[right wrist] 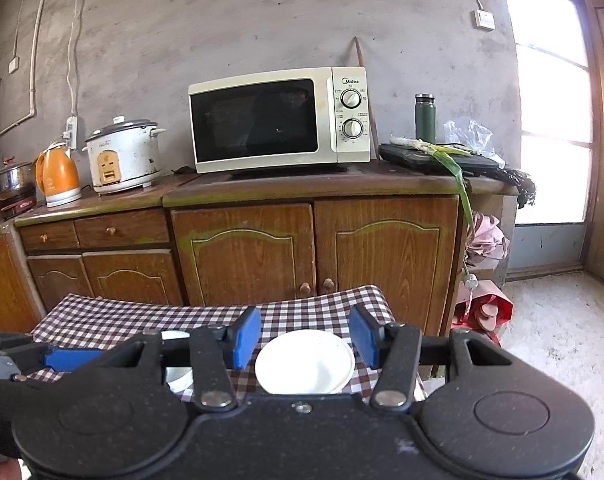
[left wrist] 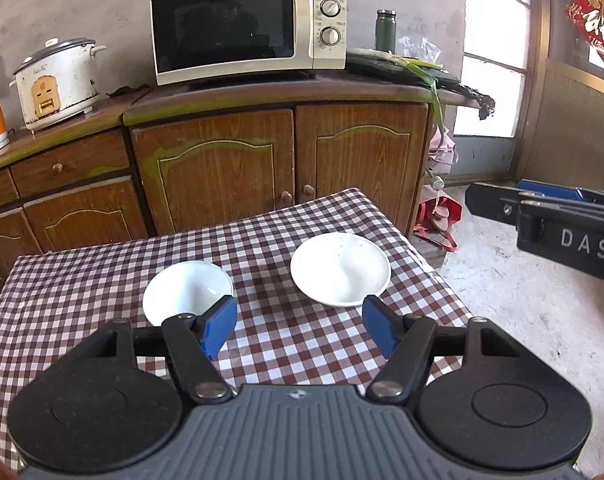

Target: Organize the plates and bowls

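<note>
A white bowl (left wrist: 188, 290) and a shallow white plate (left wrist: 340, 274) sit side by side on the checked table (left wrist: 82, 296), the bowl to the left. My left gripper (left wrist: 300, 330) hovers above the table's near part, open, with nothing between its blue pads; the bowl lies just behind its left pad. My right gripper (right wrist: 305, 336) is also open and empty, raised over the near table edge, with the plate (right wrist: 305, 362) seen between its fingers but farther off. The bowl (right wrist: 178, 376) is mostly hidden behind its left finger. The right gripper's body shows at the right edge of the left wrist view.
Behind the table stands a wooden cabinet (left wrist: 222, 168) carrying a microwave (left wrist: 248, 26), a rice cooker (left wrist: 56, 80), an orange kettle (right wrist: 58, 174) and a green flask (left wrist: 385, 30). Bags lie on the concrete floor (left wrist: 437, 216) right of the table, by a bright doorway.
</note>
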A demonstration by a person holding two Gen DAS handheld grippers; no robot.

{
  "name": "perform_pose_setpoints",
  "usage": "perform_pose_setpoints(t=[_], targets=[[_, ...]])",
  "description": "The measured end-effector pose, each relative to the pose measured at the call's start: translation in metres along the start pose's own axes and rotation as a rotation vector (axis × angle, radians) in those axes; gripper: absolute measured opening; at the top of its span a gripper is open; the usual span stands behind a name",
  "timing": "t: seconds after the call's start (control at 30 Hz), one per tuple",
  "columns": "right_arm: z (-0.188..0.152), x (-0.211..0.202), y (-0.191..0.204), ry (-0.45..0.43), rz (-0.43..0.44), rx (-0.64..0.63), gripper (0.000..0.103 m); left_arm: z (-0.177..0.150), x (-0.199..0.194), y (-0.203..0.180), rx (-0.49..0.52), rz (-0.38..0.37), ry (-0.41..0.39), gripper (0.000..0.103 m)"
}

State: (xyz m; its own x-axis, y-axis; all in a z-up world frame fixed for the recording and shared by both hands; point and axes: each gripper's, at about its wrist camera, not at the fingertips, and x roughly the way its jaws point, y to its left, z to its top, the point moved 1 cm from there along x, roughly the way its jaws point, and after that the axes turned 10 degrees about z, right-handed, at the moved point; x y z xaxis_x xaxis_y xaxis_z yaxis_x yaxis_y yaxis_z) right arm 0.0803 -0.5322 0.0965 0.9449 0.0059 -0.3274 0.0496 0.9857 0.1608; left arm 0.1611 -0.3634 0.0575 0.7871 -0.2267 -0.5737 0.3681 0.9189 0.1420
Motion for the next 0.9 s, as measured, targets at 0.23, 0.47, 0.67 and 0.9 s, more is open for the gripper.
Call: perform_pose_setpoints(t=[0.23, 0.47, 0.67, 0.9], targets=[[0.004, 0.019, -0.012, 0.004, -0.010, 0.011, 0.062, 0.006, 0.017, -0.002, 0.001, 0.010, 0.010, 0.072], [0.001, 0.039, -0.021, 0.023, -0.011, 0.027, 0.062, 0.010, 0.036, -0.003, -0.002, 0.017, 0.026, 0.072], [-0.001, 0.054, -0.030, 0.032, -0.023, 0.034, 0.062, 0.011, 0.049, -0.003, 0.004, 0.021, 0.037, 0.072], [-0.005, 0.071, -0.039, 0.043, -0.033, 0.045, 0.062, 0.013, 0.067, -0.005, 0.010, 0.027, 0.056, 0.072]])
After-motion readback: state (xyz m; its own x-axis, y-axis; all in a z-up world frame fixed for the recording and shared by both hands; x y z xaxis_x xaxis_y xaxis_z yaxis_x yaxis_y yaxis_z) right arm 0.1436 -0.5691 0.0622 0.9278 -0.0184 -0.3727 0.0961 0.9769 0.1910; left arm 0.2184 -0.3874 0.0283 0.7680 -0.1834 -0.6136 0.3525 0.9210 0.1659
